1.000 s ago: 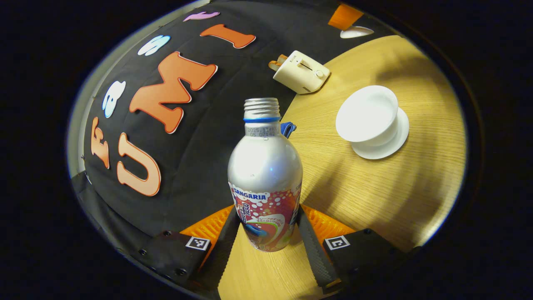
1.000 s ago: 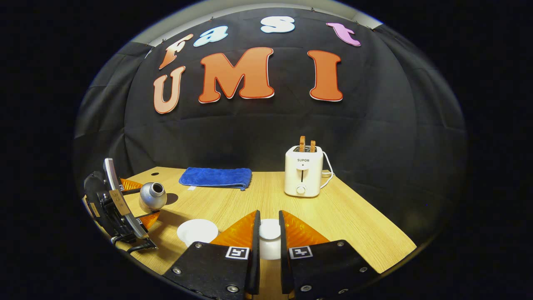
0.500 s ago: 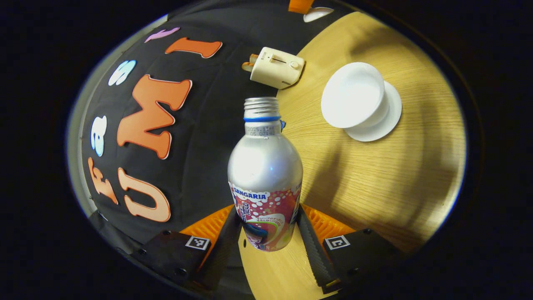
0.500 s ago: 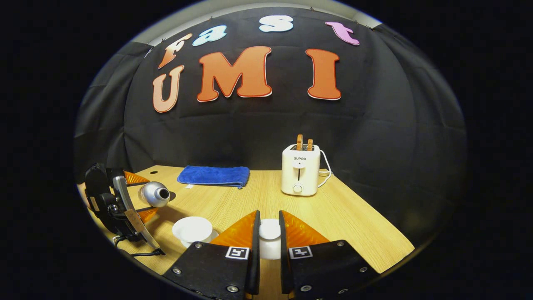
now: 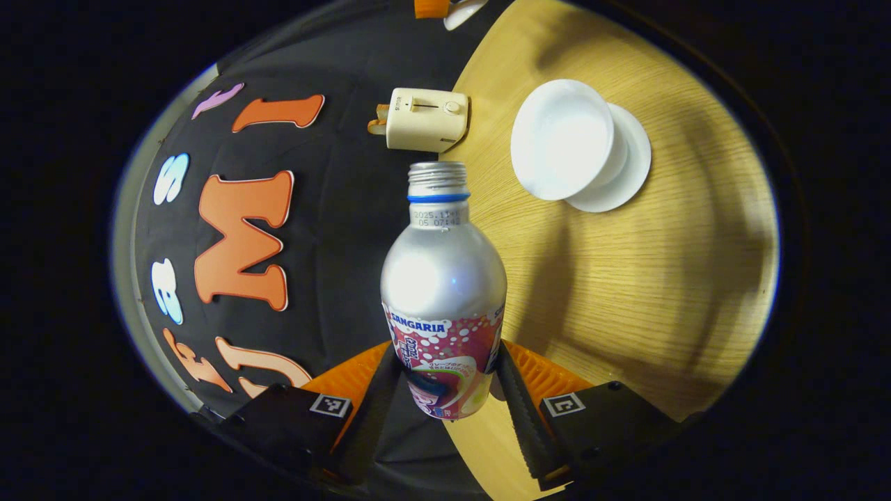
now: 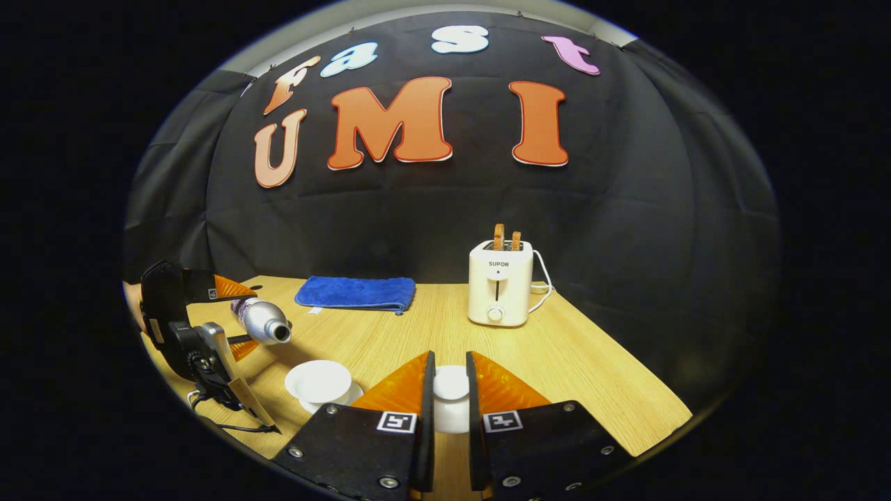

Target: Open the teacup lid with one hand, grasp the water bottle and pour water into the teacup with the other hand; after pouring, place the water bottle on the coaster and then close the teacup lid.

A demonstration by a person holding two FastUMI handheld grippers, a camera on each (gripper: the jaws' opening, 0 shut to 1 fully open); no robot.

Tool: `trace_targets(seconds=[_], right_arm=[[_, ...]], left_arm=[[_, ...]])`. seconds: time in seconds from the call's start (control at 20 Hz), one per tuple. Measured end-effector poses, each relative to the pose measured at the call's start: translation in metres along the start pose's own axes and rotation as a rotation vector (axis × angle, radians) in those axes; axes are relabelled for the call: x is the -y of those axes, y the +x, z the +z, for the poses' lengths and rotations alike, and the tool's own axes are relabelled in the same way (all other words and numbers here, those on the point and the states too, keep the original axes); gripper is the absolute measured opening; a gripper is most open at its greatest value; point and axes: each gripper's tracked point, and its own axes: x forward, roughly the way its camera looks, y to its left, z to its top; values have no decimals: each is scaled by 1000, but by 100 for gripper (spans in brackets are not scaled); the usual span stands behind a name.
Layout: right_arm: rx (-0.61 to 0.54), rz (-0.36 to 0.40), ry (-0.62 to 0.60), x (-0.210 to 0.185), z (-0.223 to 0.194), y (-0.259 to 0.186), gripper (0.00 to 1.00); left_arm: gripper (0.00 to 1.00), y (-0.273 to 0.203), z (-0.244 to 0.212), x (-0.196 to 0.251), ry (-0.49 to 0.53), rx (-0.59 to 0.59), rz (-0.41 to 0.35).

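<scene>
Left gripper view: the left gripper [image 5: 445, 390] clamps a smooth metal bottle [image 5: 443, 292], uncapped, tipped sideways just short of the open white teacup [image 5: 562, 139] on its saucer. Poured now, water would likely hit the wooden table [image 5: 626, 278]. Right gripper view: the right gripper [image 6: 446, 400] pinches the round white lid [image 6: 451, 383].
</scene>
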Motion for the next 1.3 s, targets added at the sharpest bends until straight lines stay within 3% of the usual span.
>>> trace_targets(seconds=[0.35,1.3], right_arm=[[-2,7,4,0,-3,-1,20],[4,18,9,3,-7,-6,20]], left_arm=[[85,0,1,-10,146,6,9],[86,1,8,-27,363,6,15]])
